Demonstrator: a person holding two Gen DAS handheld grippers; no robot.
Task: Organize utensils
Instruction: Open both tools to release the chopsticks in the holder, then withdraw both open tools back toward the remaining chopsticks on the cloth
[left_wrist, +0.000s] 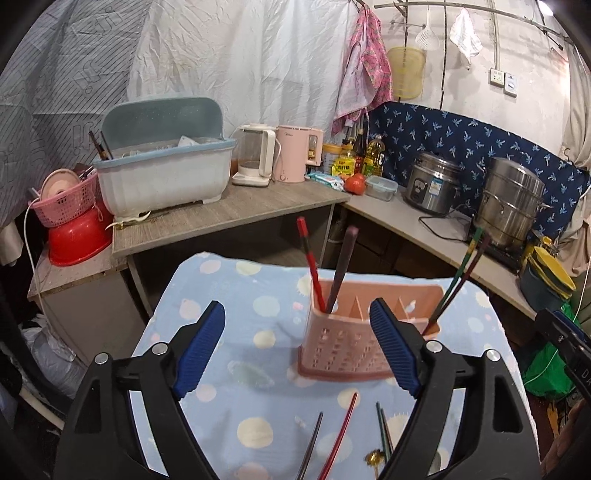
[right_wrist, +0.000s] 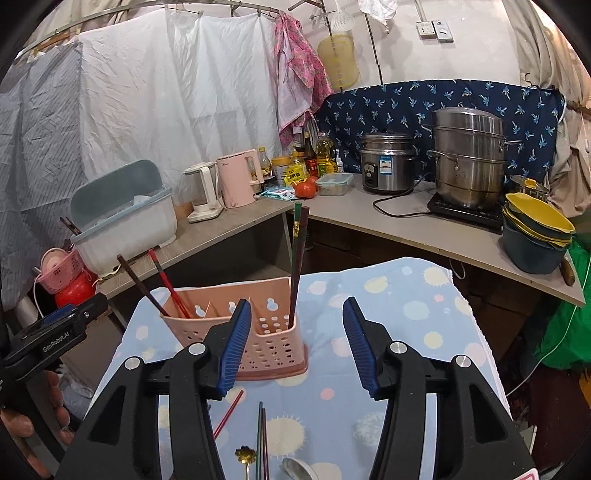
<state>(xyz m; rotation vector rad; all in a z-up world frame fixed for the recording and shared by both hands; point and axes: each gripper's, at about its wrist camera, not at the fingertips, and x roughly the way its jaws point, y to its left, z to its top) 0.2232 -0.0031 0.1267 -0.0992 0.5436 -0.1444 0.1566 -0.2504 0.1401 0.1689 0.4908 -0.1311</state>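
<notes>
While we hold both grippers over the table:
Left gripper (left_wrist: 297, 343): jaws spread, nothing between.
Right gripper (right_wrist: 293, 343): jaws spread, nothing between.
Pink holder (right_wrist: 258, 332): upright at 11 o'clock of right gripper, four chopsticks (right_wrist: 297, 258) inside.
Loose chopsticks (left_wrist: 338, 435): at 6 o'clock, flat on cloth (left_wrist: 221, 295).

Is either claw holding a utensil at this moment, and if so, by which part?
Nothing is held. The left claw and right claw both stand open with nothing between their pads; chopsticks already stand in the pink holder.
</notes>
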